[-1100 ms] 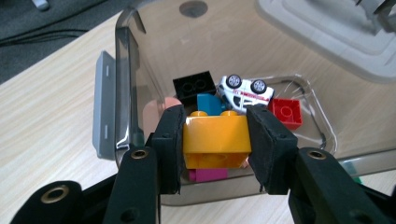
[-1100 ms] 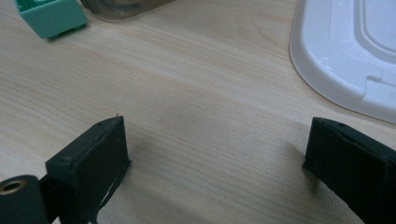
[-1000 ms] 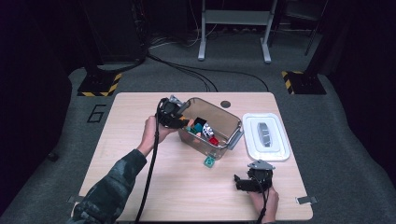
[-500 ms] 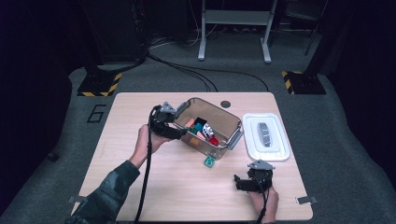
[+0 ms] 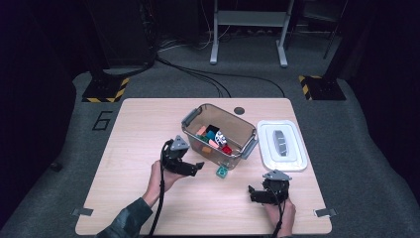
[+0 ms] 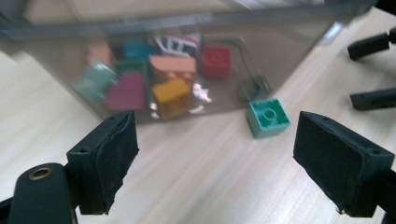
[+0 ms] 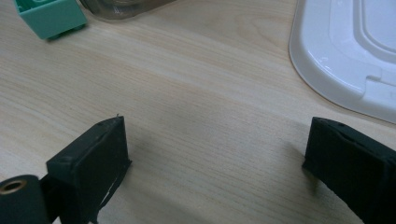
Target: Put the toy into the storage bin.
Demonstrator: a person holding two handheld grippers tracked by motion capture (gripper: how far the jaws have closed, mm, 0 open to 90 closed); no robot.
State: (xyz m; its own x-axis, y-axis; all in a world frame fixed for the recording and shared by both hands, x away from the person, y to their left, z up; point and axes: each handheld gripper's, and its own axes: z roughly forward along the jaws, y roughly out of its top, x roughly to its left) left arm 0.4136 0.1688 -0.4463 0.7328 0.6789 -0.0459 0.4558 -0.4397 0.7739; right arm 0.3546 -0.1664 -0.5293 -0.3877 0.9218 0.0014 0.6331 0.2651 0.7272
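A clear plastic bin (image 5: 192, 119) at the table's middle holds several coloured bricks (image 5: 214, 139). They show through its wall (image 6: 70, 51) in the left gripper view. A teal brick (image 5: 221, 171) (image 6: 268, 116) (image 7: 49, 16) lies on the table just in front of the bin. My left gripper (image 5: 197, 167) (image 6: 215, 158) hovers low, left of that brick, pointing at the bin's front wall. Its jaws have just been opening and stand open with nothing between them. My right gripper (image 5: 252, 193) (image 7: 219, 168) rests near the front right, open and empty over bare wood.
The bin's white lid (image 5: 281, 144) (image 7: 355, 51) lies flat on the table to the right of the bin. A small dark disc (image 5: 239, 110) sits behind the bin. The right gripper's black fingers (image 6: 371, 98) show at the right edge of the left gripper view.
My left gripper has come away from the bin's left rim, down and toward the near side, and is now in front of the bin. The right gripper has stayed still.
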